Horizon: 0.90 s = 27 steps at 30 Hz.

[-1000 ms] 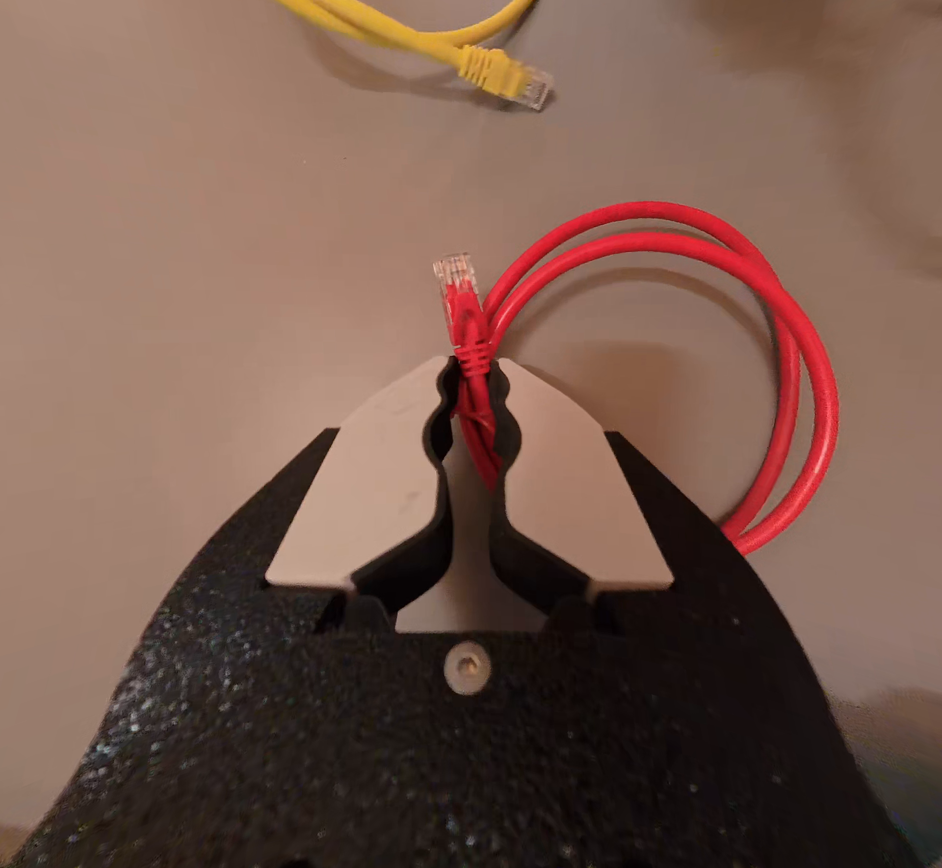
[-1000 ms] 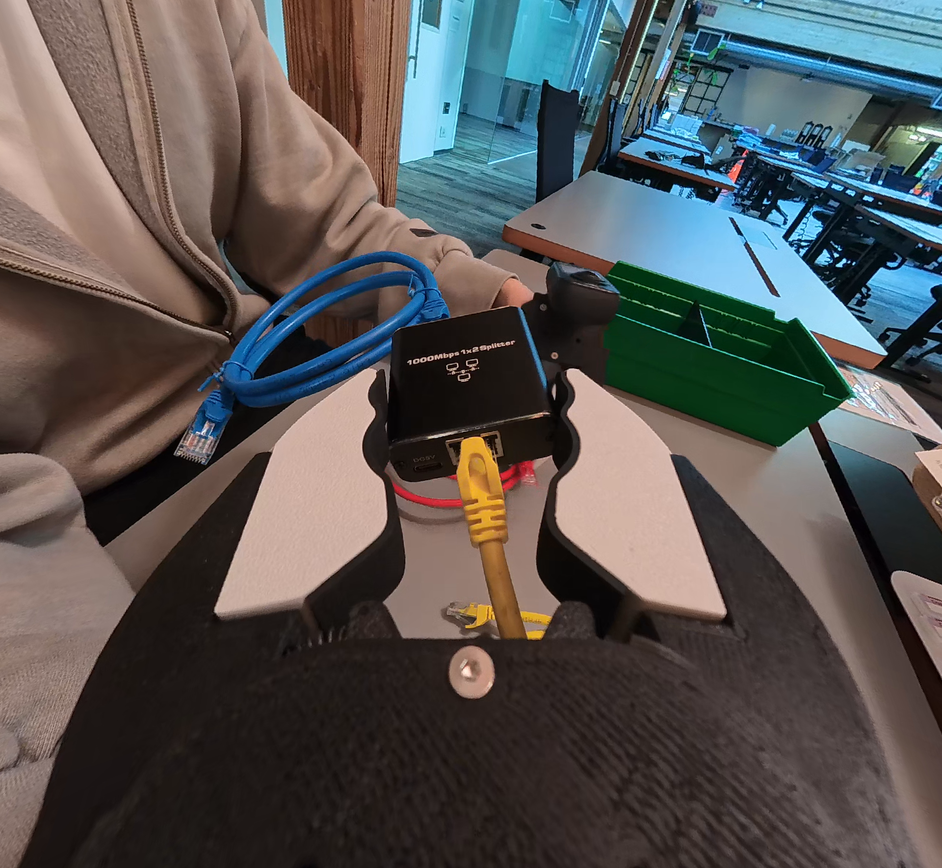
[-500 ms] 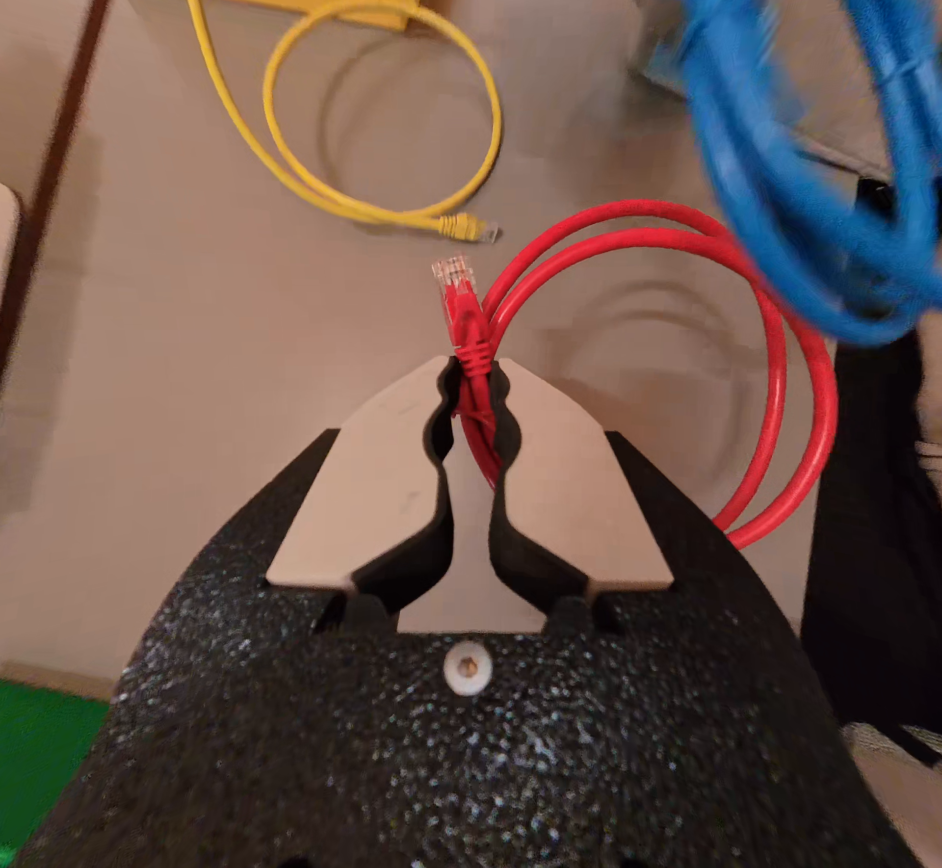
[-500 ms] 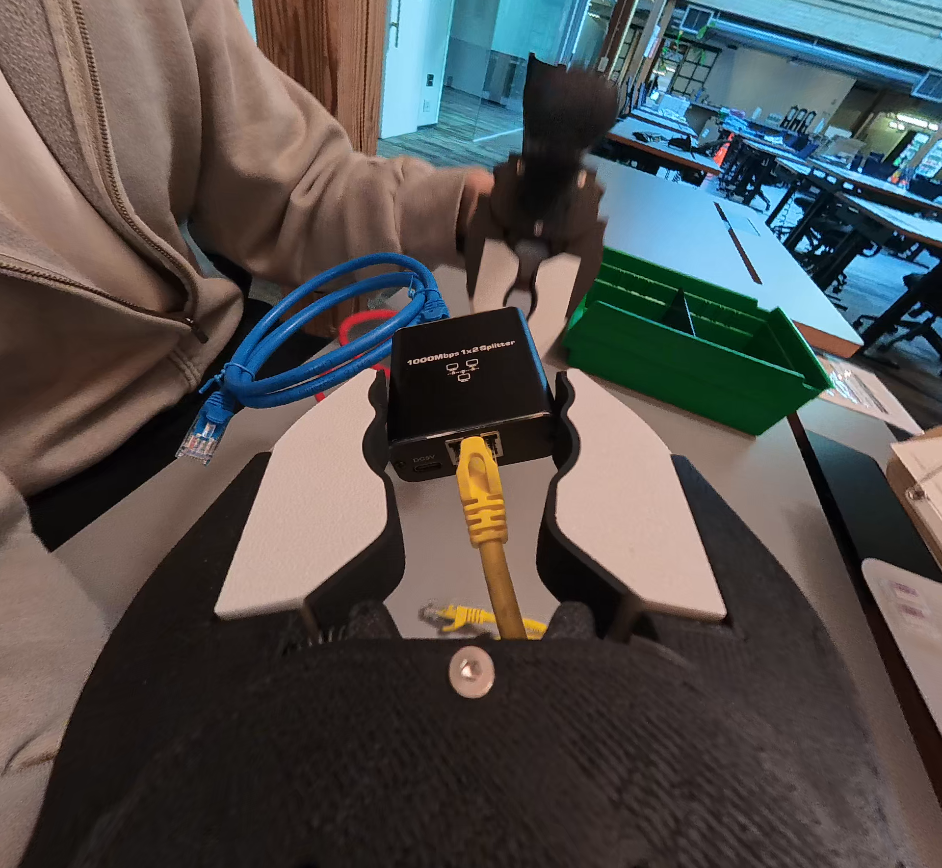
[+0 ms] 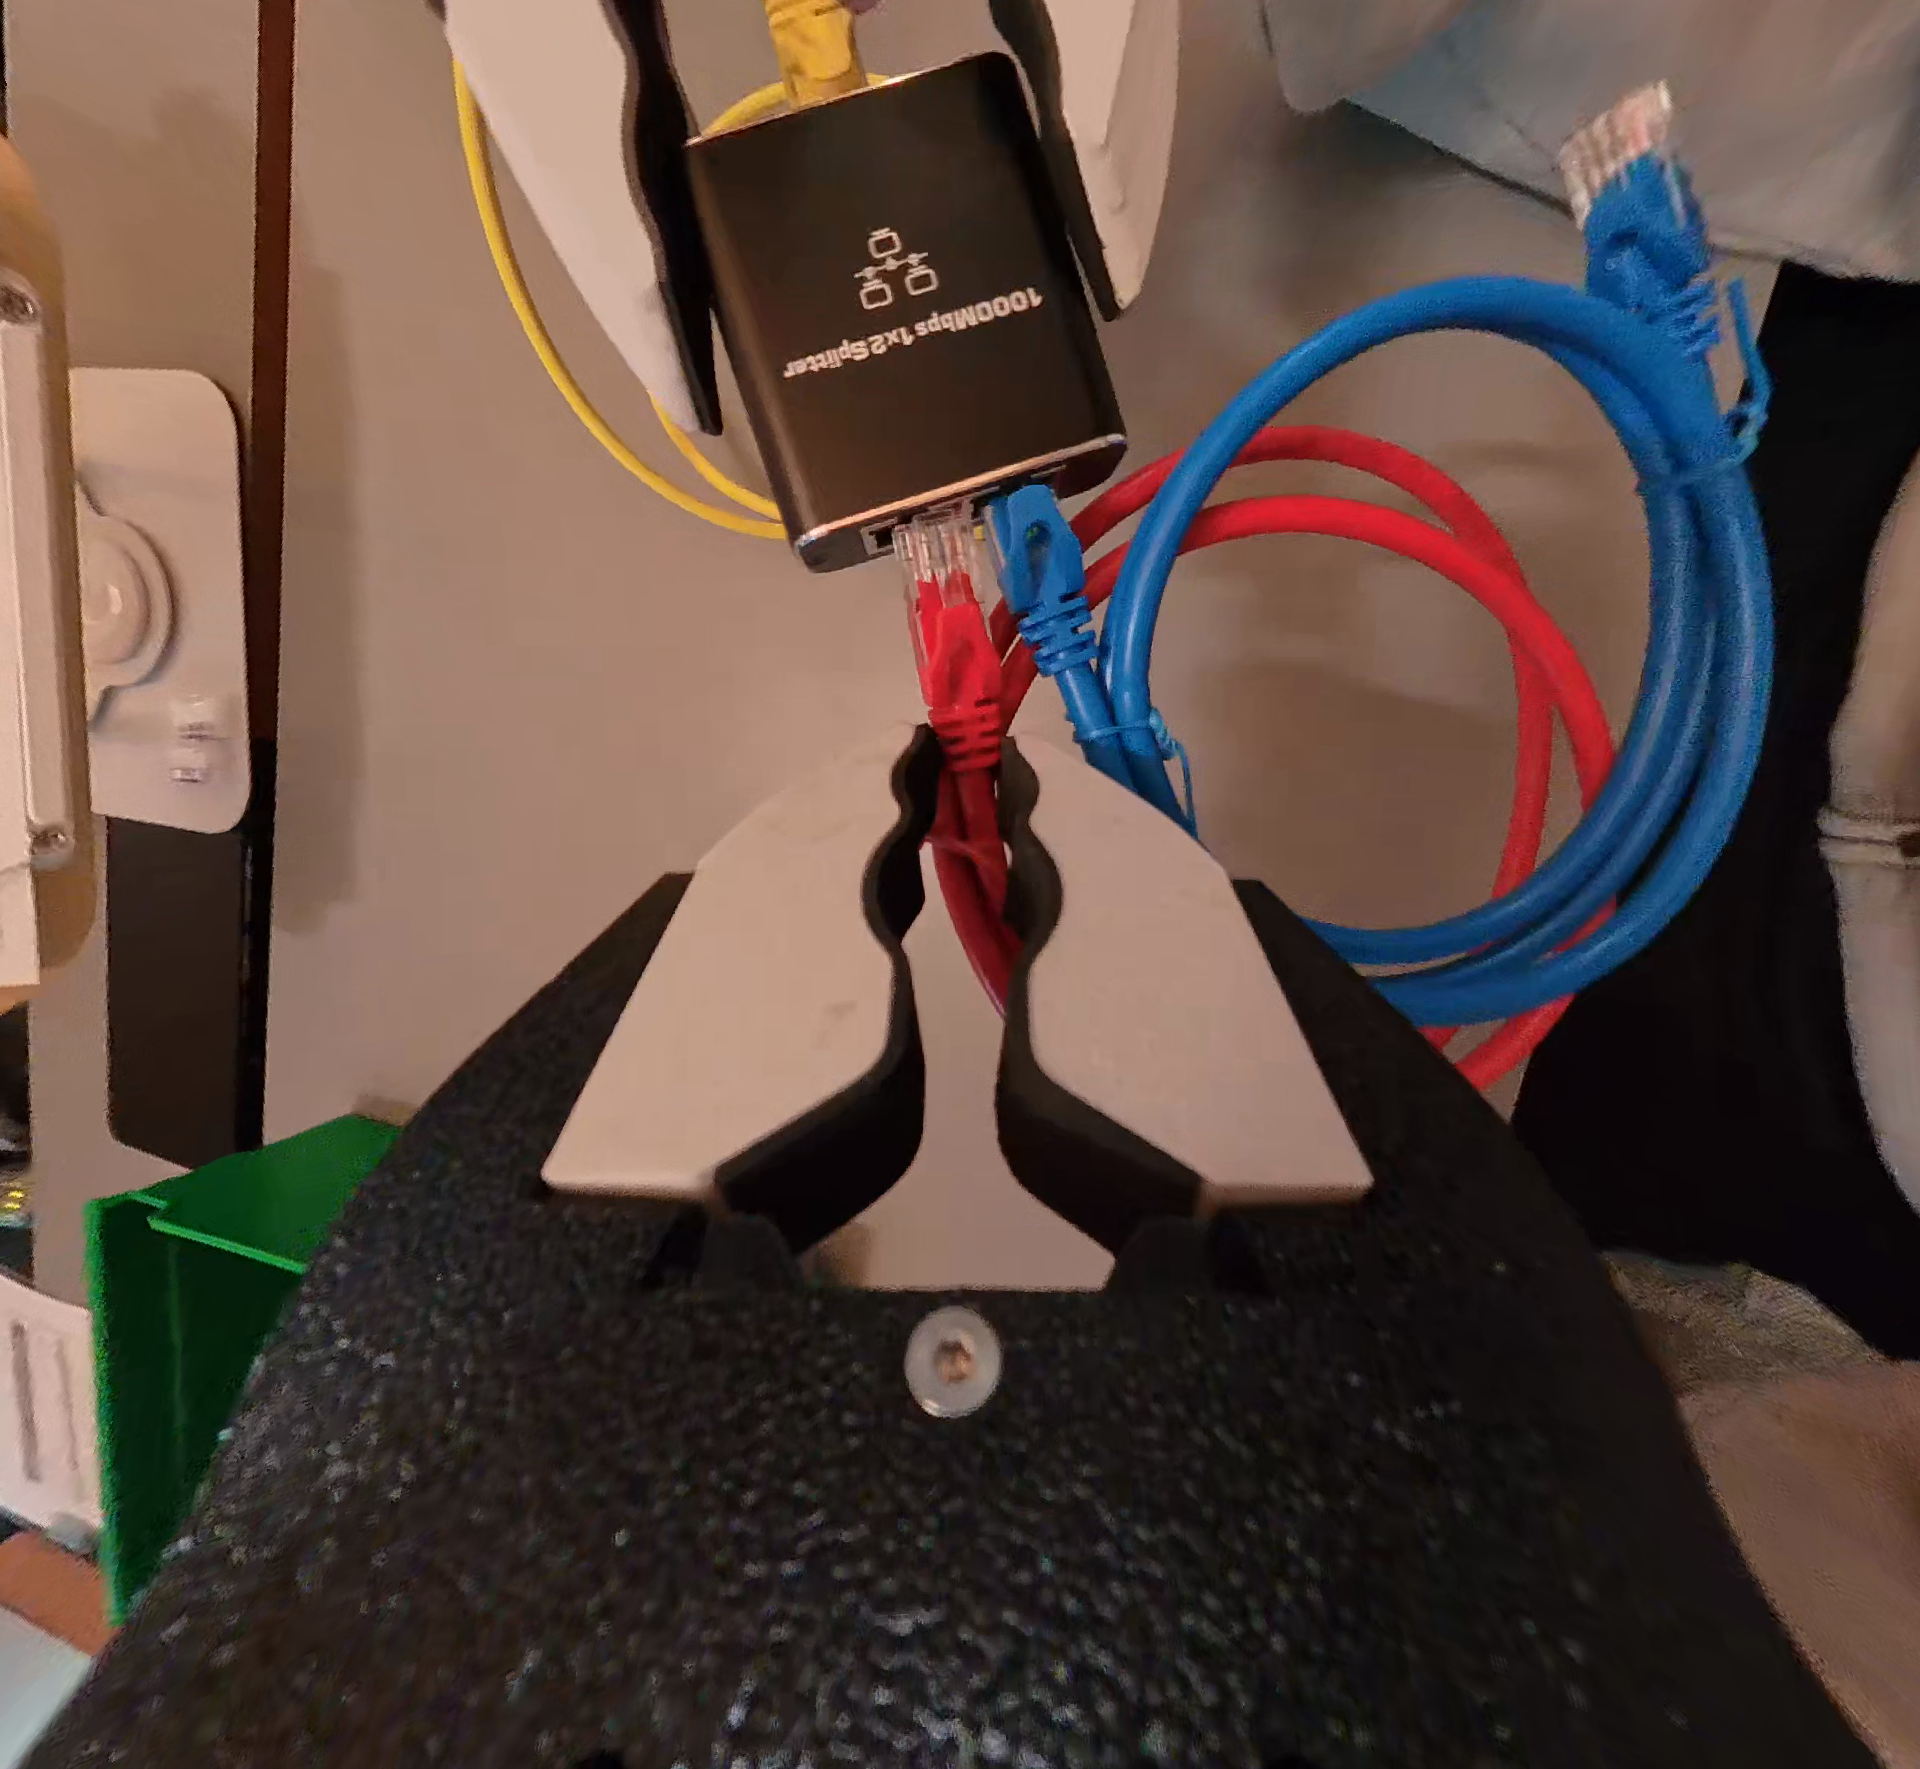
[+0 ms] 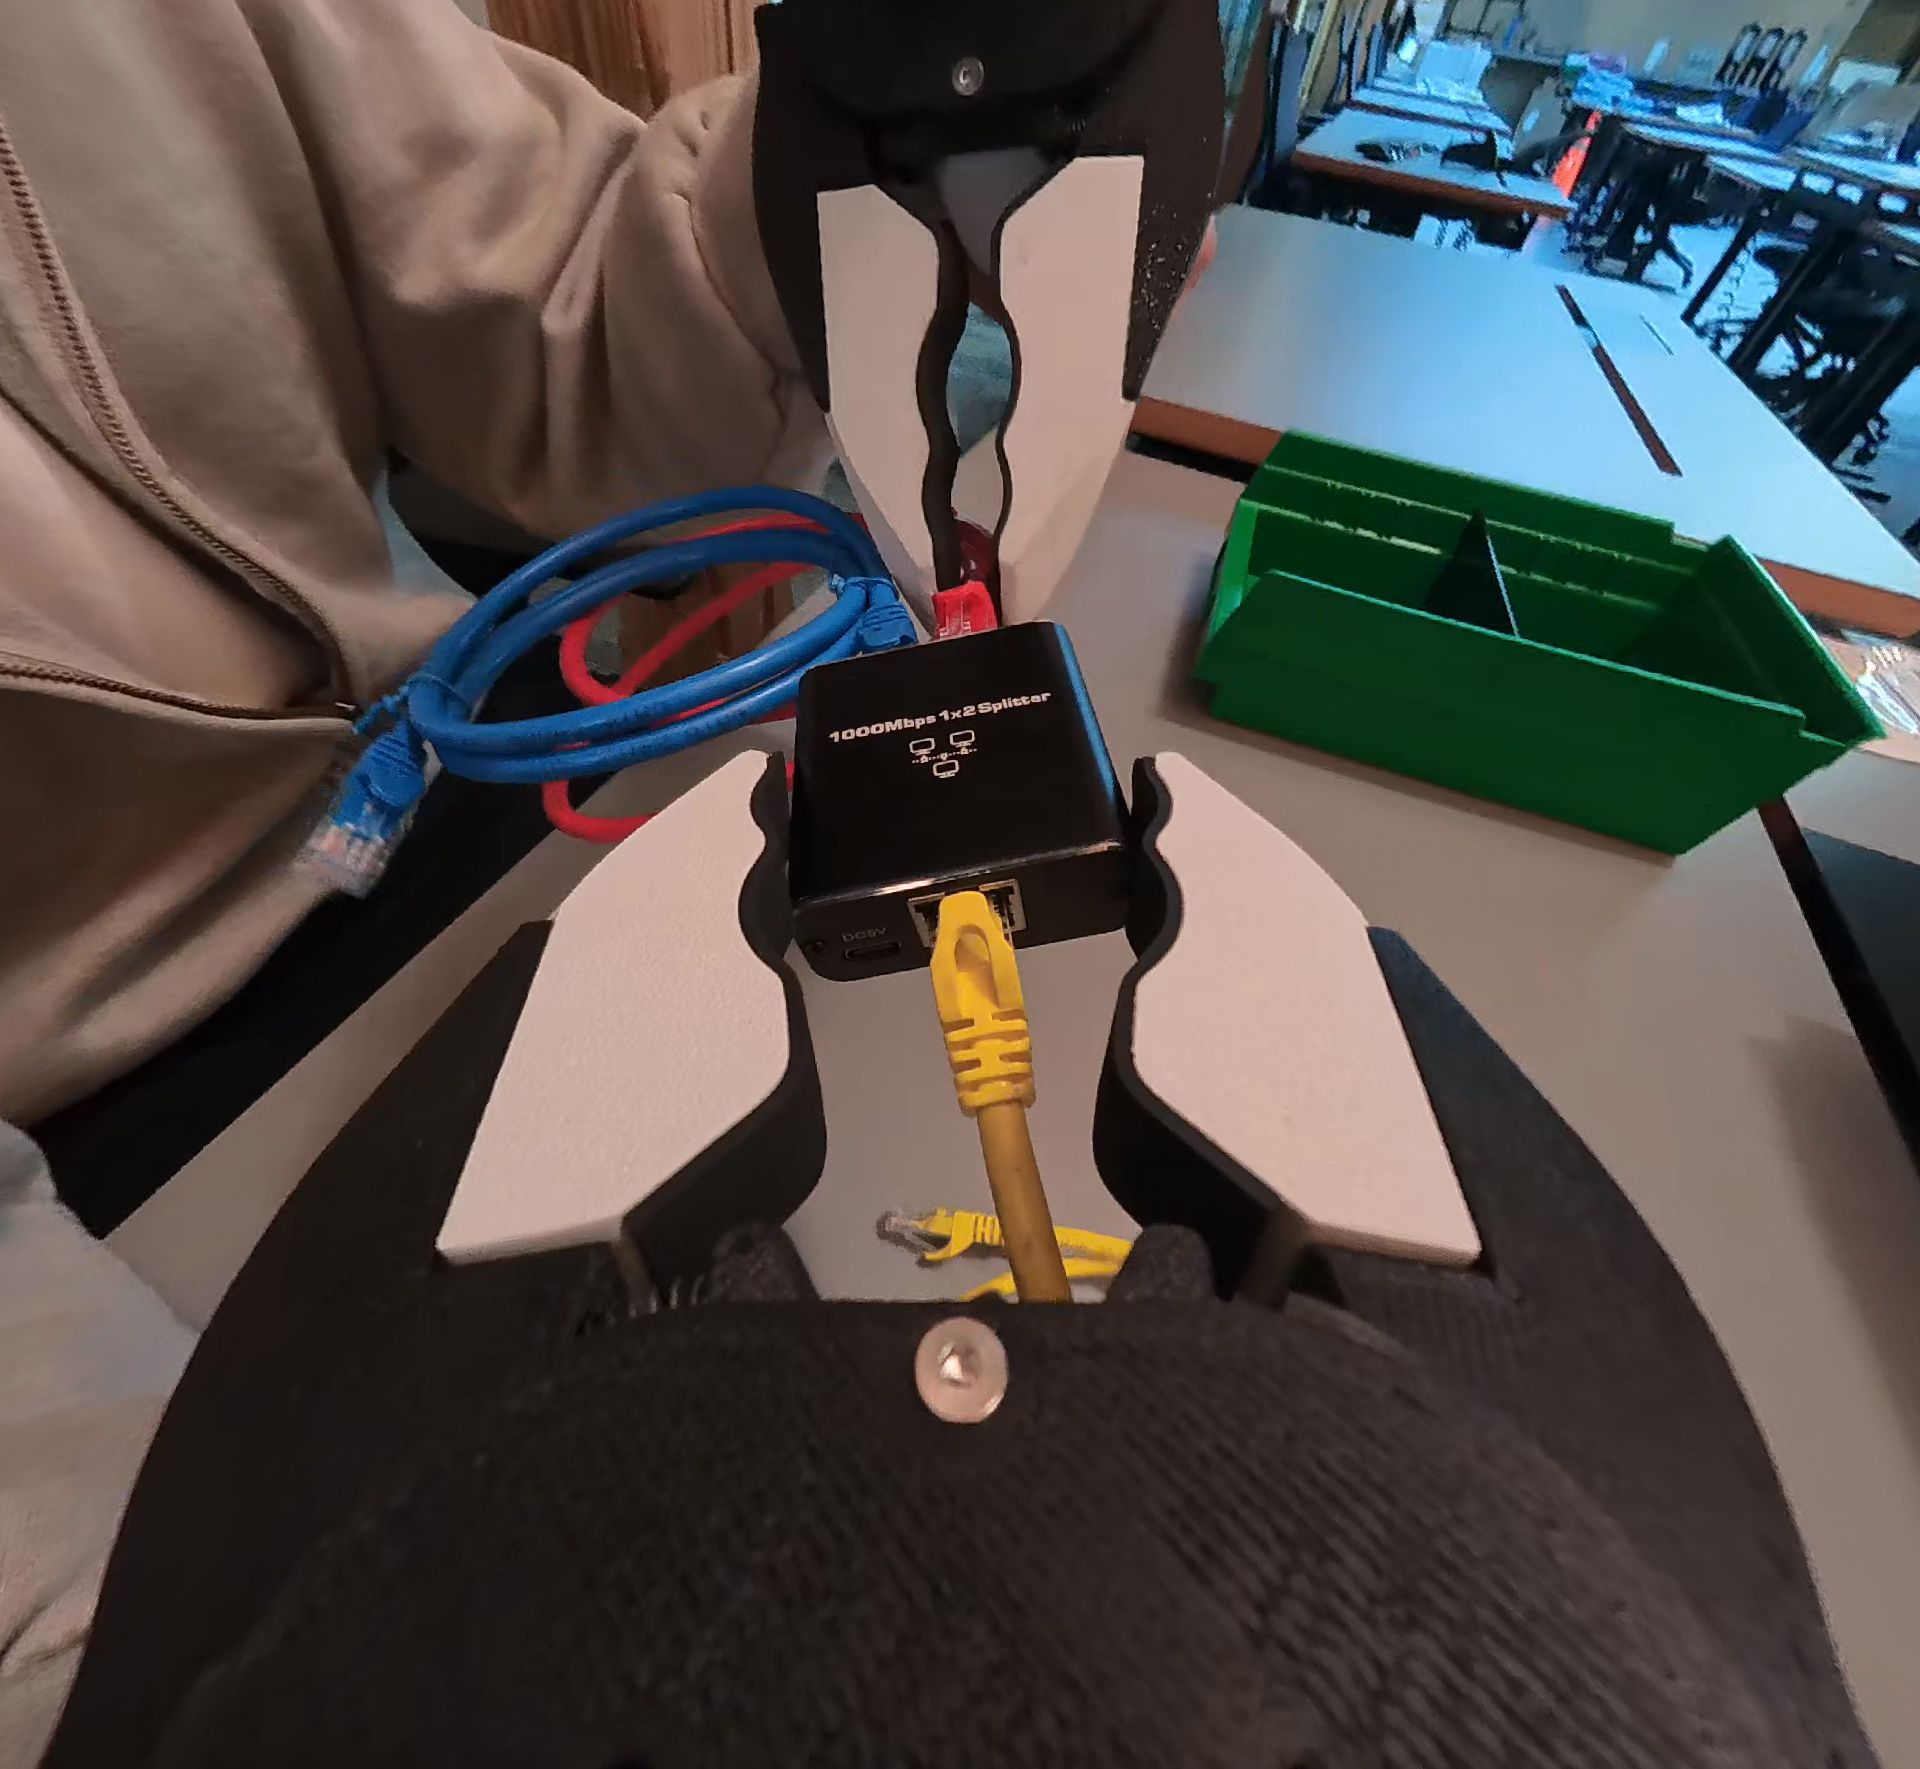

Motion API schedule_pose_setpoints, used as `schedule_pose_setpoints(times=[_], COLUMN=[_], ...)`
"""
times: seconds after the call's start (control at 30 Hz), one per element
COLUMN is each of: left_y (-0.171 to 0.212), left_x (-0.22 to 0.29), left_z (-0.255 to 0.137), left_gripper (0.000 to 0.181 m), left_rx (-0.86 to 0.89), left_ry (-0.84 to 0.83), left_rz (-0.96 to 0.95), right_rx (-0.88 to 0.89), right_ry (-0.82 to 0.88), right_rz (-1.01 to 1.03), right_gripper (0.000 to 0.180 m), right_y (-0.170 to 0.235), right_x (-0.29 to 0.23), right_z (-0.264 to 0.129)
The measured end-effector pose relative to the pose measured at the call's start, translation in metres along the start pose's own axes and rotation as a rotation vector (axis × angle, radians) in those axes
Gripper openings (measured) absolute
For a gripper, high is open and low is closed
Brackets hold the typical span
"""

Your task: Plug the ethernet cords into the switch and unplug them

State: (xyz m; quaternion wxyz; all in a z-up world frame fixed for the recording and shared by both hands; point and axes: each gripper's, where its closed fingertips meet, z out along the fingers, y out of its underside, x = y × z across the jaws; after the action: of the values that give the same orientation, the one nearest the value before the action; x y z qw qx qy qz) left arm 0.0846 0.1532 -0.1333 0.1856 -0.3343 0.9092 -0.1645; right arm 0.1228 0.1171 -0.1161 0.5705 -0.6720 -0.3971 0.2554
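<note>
The switch (image 6: 956,784) is a small black box with white markings on top, held above the grey table (image 6: 1455,971). A yellow cord (image 6: 982,1023) is plugged into its near port, and a blue cord (image 5: 1049,576) sits in one far port, its loops hanging beside the box. My right gripper (image 6: 951,846) has its fingers (image 6: 644,1013) spread wide and pressed against the switch's two sides. My left gripper (image 5: 961,763) pinches the red cord (image 5: 956,649) just behind its plug, fingers nearly together; the clear plug tip is at the second far port, not visibly seated. A green bin (image 6: 1507,680) stands on the table to the right. Behind it stretch rows of long tables in an open room.
</note>
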Motion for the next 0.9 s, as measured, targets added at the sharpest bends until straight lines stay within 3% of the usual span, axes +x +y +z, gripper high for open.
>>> schedule_pose_setpoints(times=[0.37,0.53,0.73,0.9], left_y=[0.010,0.009,-0.008,-0.011], left_x=[-0.006,-0.015,-0.021,-0.022], left_z=[0.012,0.018,0.009,0.009], left_gripper=[0.010,0.010,0.010,0.010], left_rx=[-0.004,0.027,0.327,0.538], left_ry=[0.073,0.004,-0.012,0.014], left_rz=[-0.165,-0.142,-0.049,-0.100], right_rx=[-0.046,-0.085,0.001,0.023], right_ry=[0.037,0.087,0.073,0.072], right_rz=[0.026,0.019,0.042,0.029], right_gripper=[0.063,0.063,0.063,0.063], right_y=[0.007,0.010,0.005,-0.001], right_x=[0.008,0.013,0.015,0.014], right_z=[0.004,0.001,-0.007,-0.005])
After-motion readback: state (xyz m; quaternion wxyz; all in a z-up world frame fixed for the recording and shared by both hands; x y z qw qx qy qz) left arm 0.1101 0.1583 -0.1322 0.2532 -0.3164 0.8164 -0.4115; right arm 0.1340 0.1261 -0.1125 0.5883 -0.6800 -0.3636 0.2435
